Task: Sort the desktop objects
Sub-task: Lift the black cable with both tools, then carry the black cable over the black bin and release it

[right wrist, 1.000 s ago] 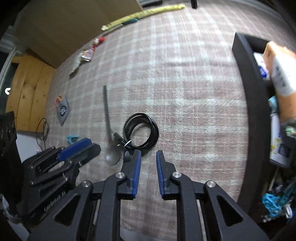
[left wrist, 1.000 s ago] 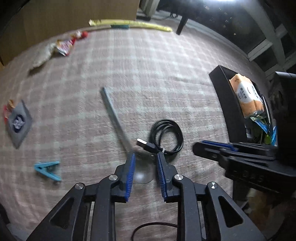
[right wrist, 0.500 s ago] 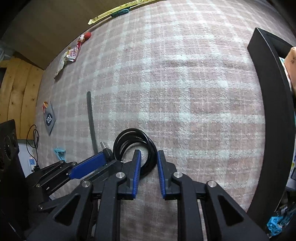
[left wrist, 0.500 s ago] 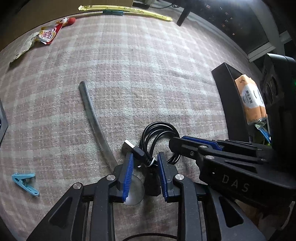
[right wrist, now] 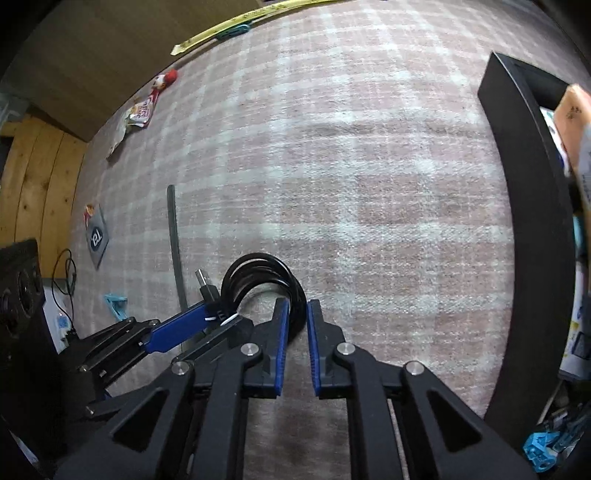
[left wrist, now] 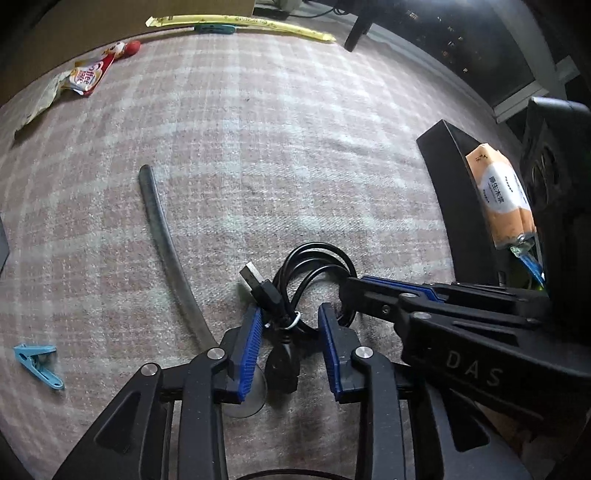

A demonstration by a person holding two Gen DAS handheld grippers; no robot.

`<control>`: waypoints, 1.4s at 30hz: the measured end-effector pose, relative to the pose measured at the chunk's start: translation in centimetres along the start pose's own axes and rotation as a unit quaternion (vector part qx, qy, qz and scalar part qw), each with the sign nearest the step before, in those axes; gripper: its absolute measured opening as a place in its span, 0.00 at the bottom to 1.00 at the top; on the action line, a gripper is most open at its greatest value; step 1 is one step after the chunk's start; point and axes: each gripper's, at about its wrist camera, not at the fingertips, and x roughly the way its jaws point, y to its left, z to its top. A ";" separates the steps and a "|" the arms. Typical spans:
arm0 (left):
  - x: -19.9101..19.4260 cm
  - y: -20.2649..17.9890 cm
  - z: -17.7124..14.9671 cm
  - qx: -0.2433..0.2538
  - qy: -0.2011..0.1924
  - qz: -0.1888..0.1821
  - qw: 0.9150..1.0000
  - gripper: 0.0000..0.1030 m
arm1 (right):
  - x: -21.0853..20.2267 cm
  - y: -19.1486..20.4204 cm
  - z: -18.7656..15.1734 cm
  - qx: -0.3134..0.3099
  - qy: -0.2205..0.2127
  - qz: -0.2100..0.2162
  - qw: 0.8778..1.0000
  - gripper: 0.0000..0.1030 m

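A coiled black USB cable (left wrist: pixel 314 269) lies on the checked cloth. My left gripper (left wrist: pixel 290 314) is open, its jaws on either side of the cable's tied plug end. My right gripper (right wrist: pixel 294 308) is open with a narrow gap, its tips around the coil's near edge (right wrist: pixel 264 275). In the left wrist view the right gripper (left wrist: pixel 354 291) reaches in from the right and touches the coil. A grey spoon (left wrist: pixel 166 247) lies left of the cable, its bowl under my left jaw. A black storage box (left wrist: pixel 458 206) stands at the right, holding an orange tissue pack (left wrist: pixel 498 199).
A blue clothes peg (left wrist: pixel 37 360) lies at the near left. A coffee sachet (left wrist: pixel 86 75) and a yellow strip (left wrist: pixel 236 24) lie at the far edge. A grey card (right wrist: pixel 96 236) lies at the left. The box wall (right wrist: pixel 532 221) runs along the right.
Both grippers moved forward and down onto the cable. The left jaws now straddle the plug end, and the right tips now close in on the coil's edge.
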 end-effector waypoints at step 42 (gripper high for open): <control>-2.2 -37.1 1.5 0.248 -0.041 -0.070 0.965 0.30 | -26.4 -25.9 -9.3 0.155 -0.194 -0.064 0.967 0.10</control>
